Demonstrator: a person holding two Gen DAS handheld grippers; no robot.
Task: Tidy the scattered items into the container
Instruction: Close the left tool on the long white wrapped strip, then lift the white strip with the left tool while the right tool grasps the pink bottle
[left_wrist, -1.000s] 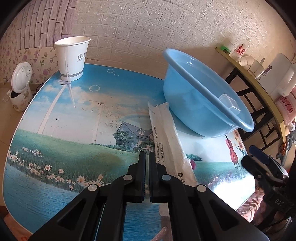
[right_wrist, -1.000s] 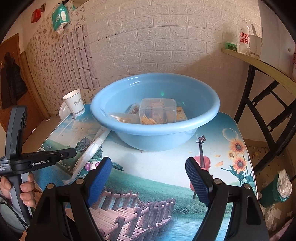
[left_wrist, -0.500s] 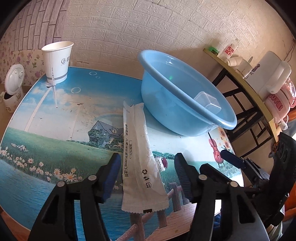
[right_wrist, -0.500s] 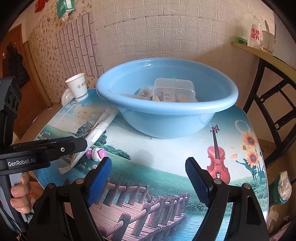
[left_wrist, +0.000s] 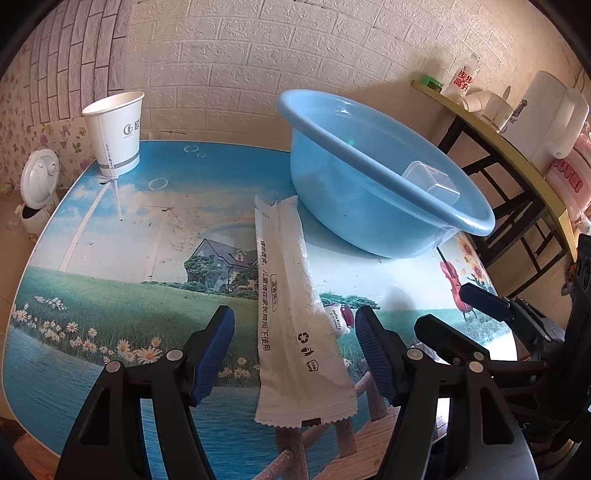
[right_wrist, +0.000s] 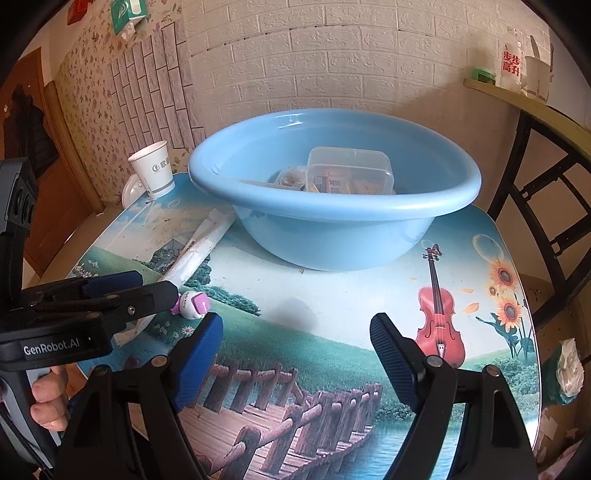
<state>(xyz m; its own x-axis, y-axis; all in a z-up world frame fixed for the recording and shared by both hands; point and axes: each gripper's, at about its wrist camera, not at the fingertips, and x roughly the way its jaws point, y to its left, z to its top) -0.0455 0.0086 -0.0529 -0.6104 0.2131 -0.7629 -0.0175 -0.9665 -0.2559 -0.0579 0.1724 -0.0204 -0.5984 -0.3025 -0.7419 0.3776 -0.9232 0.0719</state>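
A long white wrapper (left_wrist: 291, 306) lies flat on the picture-printed table, its far end against the blue basin (left_wrist: 373, 184). My left gripper (left_wrist: 295, 352) is open and straddles the wrapper's near part, just above it. A small pink-capped Hello Kitty bottle (left_wrist: 338, 319) lies beside the wrapper, by the right finger. In the right wrist view the basin (right_wrist: 332, 206) holds a clear plastic box (right_wrist: 349, 173) and snack packets; the wrapper (right_wrist: 201, 245) and bottle (right_wrist: 194, 304) lie to its left. My right gripper (right_wrist: 295, 356) is open and empty over the table's near side.
A white paper cup (left_wrist: 116, 133) stands at the table's far left corner. A small white bin (left_wrist: 37, 184) sits on the floor beyond the left edge. A shelf with bottles (left_wrist: 491, 107) and a black frame stands to the right.
My left gripper has opened from shut and moved right, so the wrapper now lies between its fingers. My right gripper has come closer to the table, still open.
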